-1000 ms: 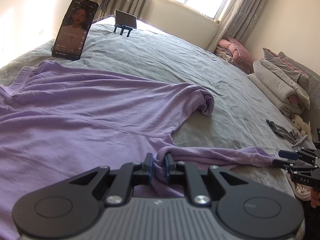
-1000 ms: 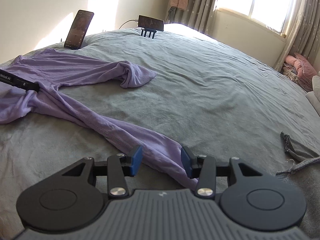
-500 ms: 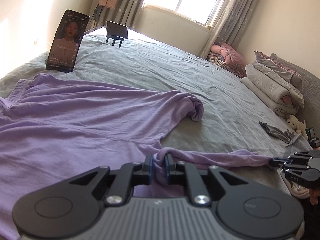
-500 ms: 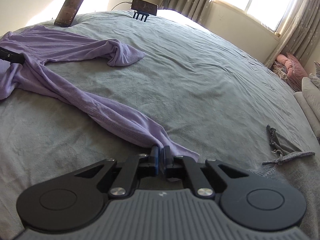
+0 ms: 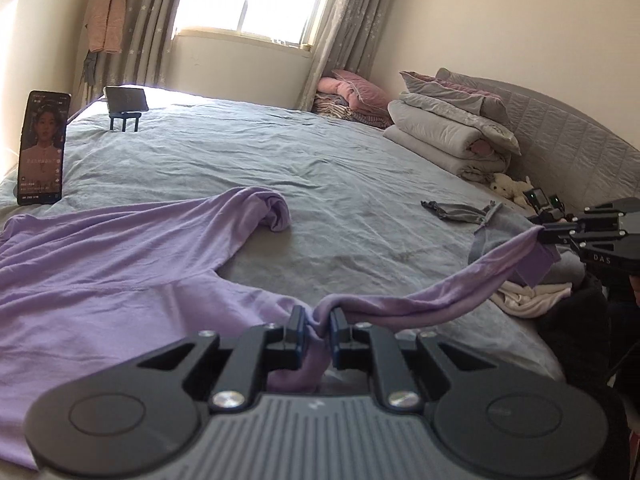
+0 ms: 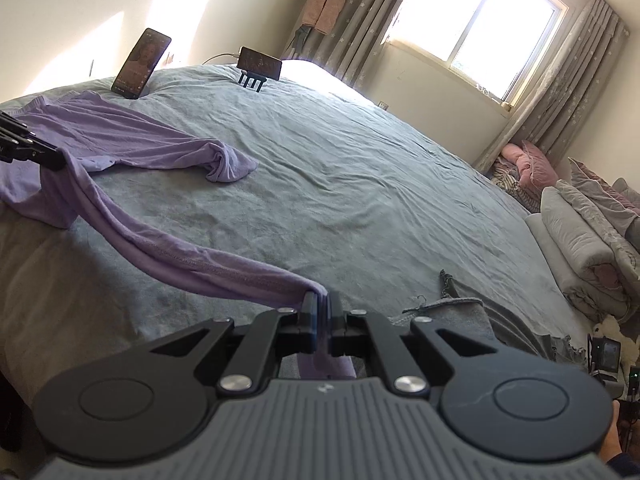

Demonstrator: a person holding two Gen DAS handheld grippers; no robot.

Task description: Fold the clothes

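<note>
Sleeve stretched between both tools
You are pinching the purple shirt (image 5: 100, 264) with the left tool (image 5: 318, 330), the right tool (image 6: 322, 312) clamping its sleeve cuff at 3 o'clock above the bed (image 5: 340, 168)

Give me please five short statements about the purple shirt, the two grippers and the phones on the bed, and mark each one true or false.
1. The left gripper is shut on the purple shirt. True.
2. The right gripper is open and holds nothing. False: it is shut on the end of the near sleeve.
3. The near sleeve hangs lifted between the two grippers. True.
4. The far sleeve is also held up in the air. False: it lies bunched on the grey bedsheet.
5. The upright phone has a dark, blank screen. False: its screen is lit and shows a picture.
</note>
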